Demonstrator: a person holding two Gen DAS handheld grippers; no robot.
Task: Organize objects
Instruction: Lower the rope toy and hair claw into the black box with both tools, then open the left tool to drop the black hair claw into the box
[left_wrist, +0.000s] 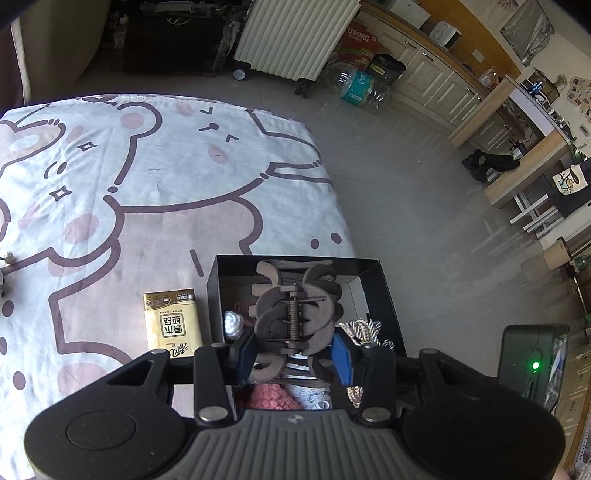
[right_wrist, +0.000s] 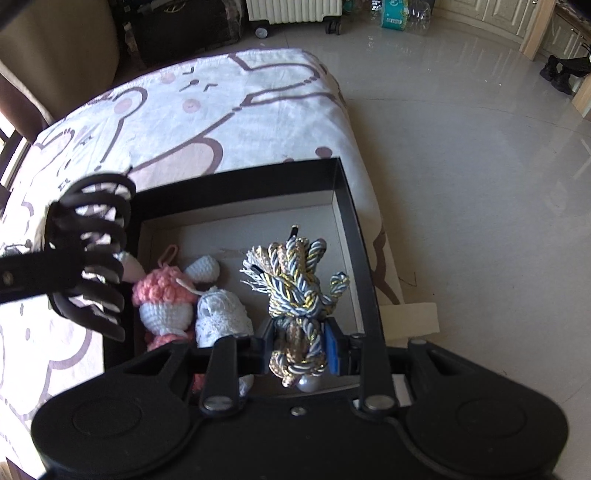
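The left gripper (left_wrist: 293, 354) squeezes a big dark hair clip (left_wrist: 295, 314) between its jaws and holds it just above the black box (left_wrist: 384, 291). The right gripper (right_wrist: 298, 349) is clamped on a bundle of twisted rope (right_wrist: 295, 284) in blue, white and gold, with a pearl at its near end, and the bundle hangs inside the same box. A pink and white knitted doll (right_wrist: 166, 299) and a white knitted piece (right_wrist: 221, 317) already lie on the box floor. To do this step well, each hand should go down slowly, put its thing on a bare bit of the box floor, and only then let go, so nothing bounces out. The clip hangs near the left wall of the box, so it should move a little more to the middle first. The two hands are close, so they should take care not to bump. The box sits on a bed sheet (left_wrist: 155, 177) with pink cartoon bears, close to its edge. A yellow tissue pack (left_wrist: 171, 319) lies on the sheet just beside the box. Past the bed are a shiny grey floor (right_wrist: 461, 155), a white heater on wheels (left_wrist: 291, 40) and pale cupboards (left_wrist: 439, 81).
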